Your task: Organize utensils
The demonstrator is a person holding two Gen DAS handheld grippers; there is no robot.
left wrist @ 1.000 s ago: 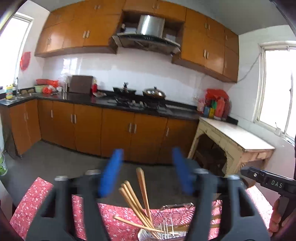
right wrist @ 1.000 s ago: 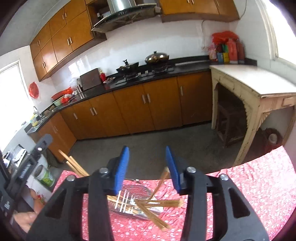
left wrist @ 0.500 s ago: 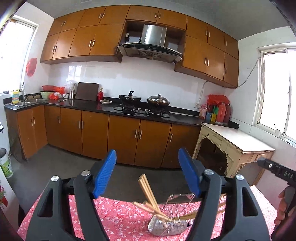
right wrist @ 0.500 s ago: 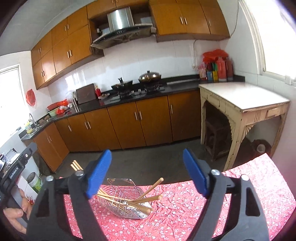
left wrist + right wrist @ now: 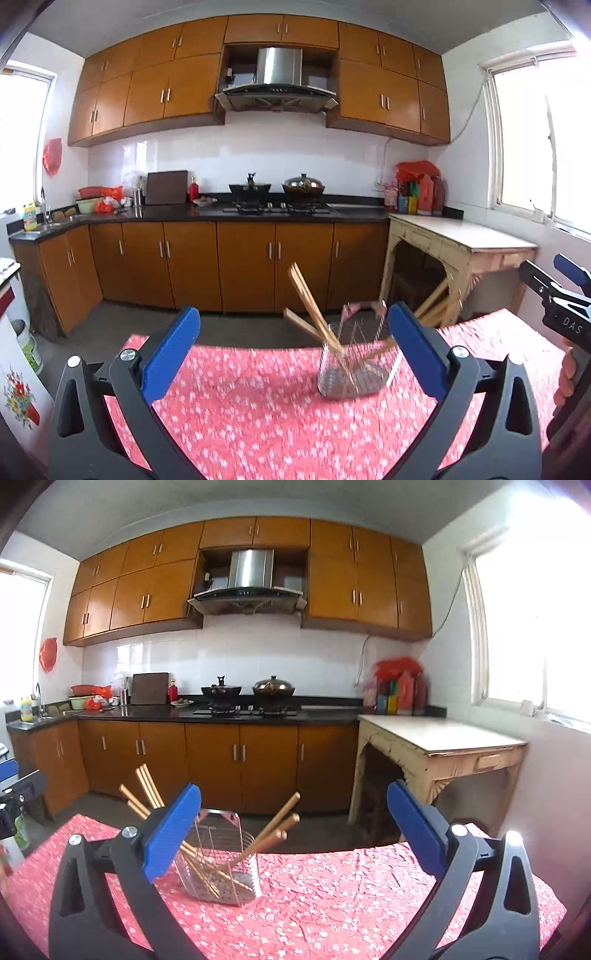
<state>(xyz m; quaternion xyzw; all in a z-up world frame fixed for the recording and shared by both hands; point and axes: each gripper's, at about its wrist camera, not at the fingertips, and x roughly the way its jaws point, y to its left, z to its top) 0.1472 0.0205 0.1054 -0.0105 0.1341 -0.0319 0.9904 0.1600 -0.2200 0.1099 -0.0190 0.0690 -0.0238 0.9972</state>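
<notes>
Nearest the cameras, the left hand-held gripper (image 5: pixel 291 354) and the right hand-held gripper (image 5: pixel 293 829) are both opening, their blue pads (image 5: pixel 168 360) spreading wide and gripping nothing; the basket shows in the gap between each pair of jaws but lies well beyond the tips, untouched. Beyond them, the wire utensil basket (image 5: pixel 221 864) is sitting on the red floral cloth (image 5: pixel 332 904) covering the counter, nearer the far edge than the near one and roughly midway along it. The wooden chopsticks (image 5: pixel 275 830) are leaning in it in two loose bunches, one fanning to the left and one to the right, tips down in the basket floor and ends poking above the rim. The basket is looking light and springy, likely to skid or tip on the cloth if nudged, so its upright wire handle loop at the back or a firm rim wire is probably the safest hold. The chopsticks are looking light, stiff and smooth, apt to roll or slip; pinching a bunch across its upper shafts seems best. Farther off, the kitchen cabinets (image 5: pixel 240 753) and the stove (image 5: pixel 245 710) are lining the back wall.
</notes>
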